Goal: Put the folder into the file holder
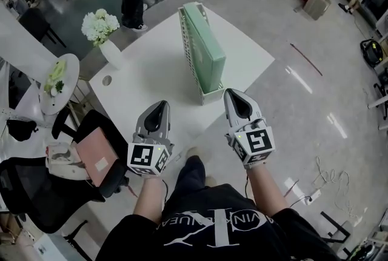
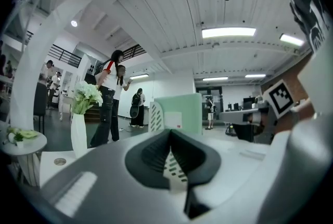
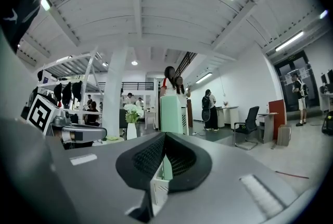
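Green stiff folder in the white slotted file holder looks light, best pinched at its top edge, while left gripper and right gripper are clenched, empty.

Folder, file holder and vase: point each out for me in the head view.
folder (image 1: 207,51), head view, its green side face.
file holder (image 1: 212,95), head view, its white near end wall.
vase (image 1: 113,54), head view, its white body.
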`<action>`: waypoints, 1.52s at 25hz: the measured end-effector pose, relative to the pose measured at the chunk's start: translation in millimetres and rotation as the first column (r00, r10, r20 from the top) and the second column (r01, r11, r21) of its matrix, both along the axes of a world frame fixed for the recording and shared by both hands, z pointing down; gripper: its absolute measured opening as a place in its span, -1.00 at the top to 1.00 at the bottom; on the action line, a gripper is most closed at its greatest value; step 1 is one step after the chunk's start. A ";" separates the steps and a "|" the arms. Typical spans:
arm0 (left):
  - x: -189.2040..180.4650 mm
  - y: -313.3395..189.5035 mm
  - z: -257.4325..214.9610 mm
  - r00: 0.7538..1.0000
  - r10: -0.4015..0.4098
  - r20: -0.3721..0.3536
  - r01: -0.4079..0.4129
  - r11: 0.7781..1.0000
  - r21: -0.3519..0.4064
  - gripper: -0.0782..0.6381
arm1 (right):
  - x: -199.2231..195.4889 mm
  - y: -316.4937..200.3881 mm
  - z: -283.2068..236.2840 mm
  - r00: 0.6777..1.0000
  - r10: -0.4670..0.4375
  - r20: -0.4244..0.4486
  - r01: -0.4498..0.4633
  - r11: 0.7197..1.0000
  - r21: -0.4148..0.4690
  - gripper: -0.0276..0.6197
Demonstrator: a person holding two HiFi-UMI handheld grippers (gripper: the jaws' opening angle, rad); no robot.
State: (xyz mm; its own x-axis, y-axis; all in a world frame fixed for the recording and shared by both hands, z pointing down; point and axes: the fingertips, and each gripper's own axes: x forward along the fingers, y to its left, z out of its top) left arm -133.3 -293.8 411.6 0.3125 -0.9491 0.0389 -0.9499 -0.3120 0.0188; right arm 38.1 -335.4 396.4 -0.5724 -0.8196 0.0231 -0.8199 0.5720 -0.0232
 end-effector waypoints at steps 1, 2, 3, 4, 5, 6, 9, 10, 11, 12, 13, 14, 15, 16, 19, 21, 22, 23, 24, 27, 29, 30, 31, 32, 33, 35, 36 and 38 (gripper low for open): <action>-0.7 2.1 -1.4 1.000 -0.004 -0.004 0.004 1.000 0.002 0.78 | 1.5 2.8 -0.9 1.000 -0.004 -0.001 0.004 1.000 -0.001 0.90; -1.2 4.7 -2.8 1.000 -0.009 -0.006 0.009 1.000 0.003 0.78 | 3.6 5.5 -1.9 1.000 -0.005 -0.005 0.005 1.000 -0.001 0.90; -1.3 7.6 -4.0 1.000 -0.012 -0.007 0.012 1.000 0.003 0.78 | 5.9 8.2 -3.2 1.000 -0.004 -0.012 0.004 1.000 0.001 0.90; -1.0 10.8 -5.3 1.000 -0.014 -0.007 0.014 1.000 0.003 0.78 | 8.2 10.8 -4.7 1.000 -0.005 -0.018 0.005 1.000 0.003 0.90; -0.6 14.1 -6.5 1.000 -0.015 -0.007 0.015 1.000 0.003 0.78 | 10.0 13.5 -6.4 1.000 -0.009 -0.020 0.009 1.000 0.003 0.90; -0.2 17.5 -7.5 1.000 -0.017 -0.008 0.017 1.000 0.004 0.78 | 11.6 16.4 -7.9 1.000 -0.017 -0.019 0.017 1.000 0.000 0.90; -0.8 26.9 -9.6 1.000 -0.023 -0.012 0.023 1.000 0.008 0.78 | 16.8 24.8 -11.9 0.999 -0.033 -0.001 0.033 0.999 -0.004 0.90; -1.5 29.4 -10.6 1.000 -0.026 -0.012 0.026 1.000 0.010 0.78 | 18.8 27.0 -13.2 0.999 -0.034 0.004 0.034 0.999 -0.002 0.90; -2.2 31.8 -11.9 1.000 -0.029 -0.011 0.030 0.999 0.013 0.78 | 20.8 28.8 -14.8 0.999 -0.035 0.007 0.035 0.999 0.000 0.90; -2.9 34.1 -13.6 0.999 -0.034 -0.011 0.034 0.999 0.014 0.78 | 22.8 30.5 -16.5 0.999 -0.037 0.009 0.037 0.999 0.002 0.90; -3.4 36.4 -15.5 0.999 -0.038 -0.011 0.038 0.999 0.015 0.78 | 24.7 32.4 -18.2 0.999 -0.042 0.012 0.042 0.999 0.002 0.90; -3.5 38.8 -17.3 0.999 -0.043 -0.012 0.043 0.999 0.016 0.78 | 26.7 34.3 -19.8 0.999 -0.047 0.014 0.047 0.999 0.001 0.90; -3.3 41.4 -19.0 0.999 -0.047 -0.014 0.048 0.999 0.017 0.78 | 28.8 36.5 -21.4 0.998 -0.053 0.017 0.053 0.999 0.000 0.90; -2.8 43.9 -20.6 0.999 -0.051 -0.016 0.051 0.999 0.018 0.78 | 30.9 38.6 -22.9 0.998 -0.057 0.018 0.057 0.998 0.000 0.90; -2.0 50.9 -24.4 0.998 -0.058 -0.017 0.058 0.998 0.023 0.78 | 34.6 44.5 -25.4 0.997 -0.070 0.020 0.070 0.998 0.002 0.90; -2.1 55.6 -26.8 0.998 -0.063 -0.016 0.064 0.998 0.026 0.78 | 36.5 48.5 -26.1 0.996 -0.080 0.026 0.080 0.997 0.001 0.90; -1.8 58.1 -28.2 0.998 -0.066 -0.016 0.067 0.997 0.028 0.78 | 38.1 50.4 -26.6 0.996 -0.083 0.030 0.083 0.997 0.000 0.90; -1.5 60.5 -29.8 0.997 -0.069 -0.016 0.070 0.997 0.030 0.78 | 40.0 52.2 -27.2 0.996 -0.085 0.033 0.085 0.996 -0.001 0.90; -1.3 62.9 -31.4 0.997 -0.073 -0.016 0.073 0.997 0.031 0.78 | 41.8 53.9 -28.1 0.996 -0.086 0.036 0.086 0.996 -0.001 0.90; -0.8 69.5 -34.5 0.997 -0.083 -0.013 0.083 0.996 0.035 0.78 | 46.4 58.3 -30.7 0.995 -0.092 0.041 0.092 0.996 0.002 0.90; 0.2 73.1 -35.2 0.996 -0.088 -0.013 0.089 0.995 0.037 0.78 | 49.3 60.6 -31.4 0.994 -0.096 0.043 0.096 0.995 0.005 0.90; 0.4 74.5 -35.6 0.996 -0.091 -0.014 0.092 0.995 0.039 0.78 | 50.5 61.6 -31.9 0.994 -0.098 0.043 0.097 0.995 0.008 0.90; 0.3 75.8 -36.4 0.995 -0.095 -0.015 0.095 0.995 0.040 0.78 | 51.5 62.6 -32.6 0.994 -0.099 0.043 0.099 0.995 0.010 0.90; 0.1 77.0 -37.6 0.995 -0.098 -0.015 0.098 0.994 0.041 0.78 | 52.6 63.6 -33.4 0.994 -0.100 0.043 0.100 0.995 0.012 0.90; -0.4 78.0 -38.9 0.995 -0.101 -0.014 0.102 0.994 0.042 0.78 | 53.7 64.4 -34.2 0.994 -0.101 0.044 0.100 0.995 0.014 0.90; -1.5 79.4 -41.1 0.994 -0.107 -0.014 0.108 0.993 0.045 0.78 | 56.0 65.2 -35.5 0.994 -0.099 0.047 0.098 0.995 0.016 0.90; -1.9 79.9 -41.6 0.994 -0.110 -0.014 0.110 0.993 0.046 0.78 | 57.0 65.4 -35.7 0.994 -0.098 0.048 0.097 0.995 0.017 0.90; -1.7 80.7 -41.8 0.994 -0.112 -0.013 0.112 0.993 0.046 0.78 | 58.6 65.5 -35.7 0.994 -0.097 0.049 0.096 0.995 0.017 0.90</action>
State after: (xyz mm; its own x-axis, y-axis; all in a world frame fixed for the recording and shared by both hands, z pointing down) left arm -135.0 -213.1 369.8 0.2045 -0.9788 -0.0087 -0.9787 -0.2046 0.0168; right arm 96.7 -270.0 360.7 -0.6491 -0.7605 -0.0192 -0.7588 0.6491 -0.0535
